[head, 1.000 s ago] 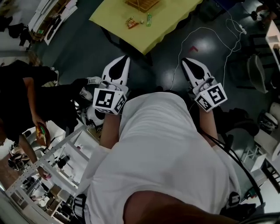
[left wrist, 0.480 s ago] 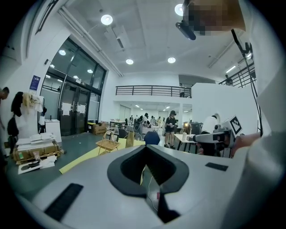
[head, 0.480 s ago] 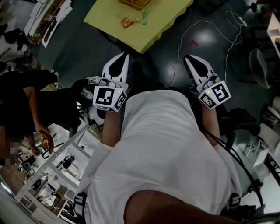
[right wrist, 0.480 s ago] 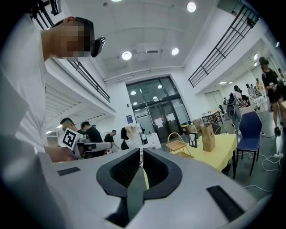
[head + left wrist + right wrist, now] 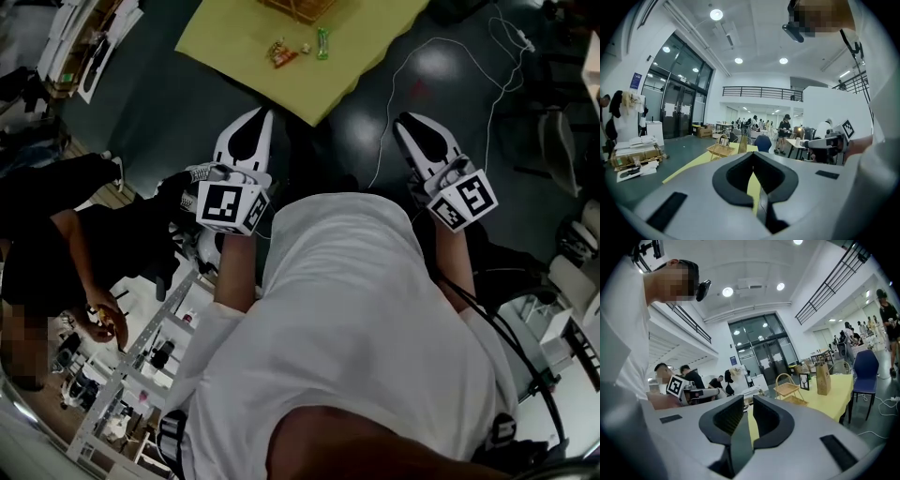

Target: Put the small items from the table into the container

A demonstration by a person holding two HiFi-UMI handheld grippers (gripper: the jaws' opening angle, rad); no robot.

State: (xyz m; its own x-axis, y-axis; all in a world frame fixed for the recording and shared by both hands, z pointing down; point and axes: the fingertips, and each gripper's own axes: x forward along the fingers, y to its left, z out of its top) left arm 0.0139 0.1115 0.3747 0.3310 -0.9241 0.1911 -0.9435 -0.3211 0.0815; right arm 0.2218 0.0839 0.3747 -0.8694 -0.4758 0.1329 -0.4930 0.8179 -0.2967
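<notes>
A yellow table (image 5: 253, 47) stands ahead on the dark floor. On it lie small wrapped items, an orange one (image 5: 278, 52) and a green one (image 5: 322, 41), next to a wicker basket (image 5: 296, 7). Both grippers are held in the air short of the table. My left gripper (image 5: 256, 116) is shut and empty. My right gripper (image 5: 407, 122) has its jaws opening, a narrow gap showing and nothing between them. The basket (image 5: 719, 150) shows past the left gripper (image 5: 753, 155), and the basket (image 5: 788, 389) also shows beyond the right gripper (image 5: 747, 401).
A white cable (image 5: 403, 84) snakes over the floor between me and the table. A person in dark clothes (image 5: 56, 244) and white shelving (image 5: 141, 356) are at my left. A paper bag (image 5: 823, 378) stands on the table; a blue chair (image 5: 865, 369) is beside it.
Both grippers have moved forward toward the yellow table. The person at the left has shifted lower in the head view.
</notes>
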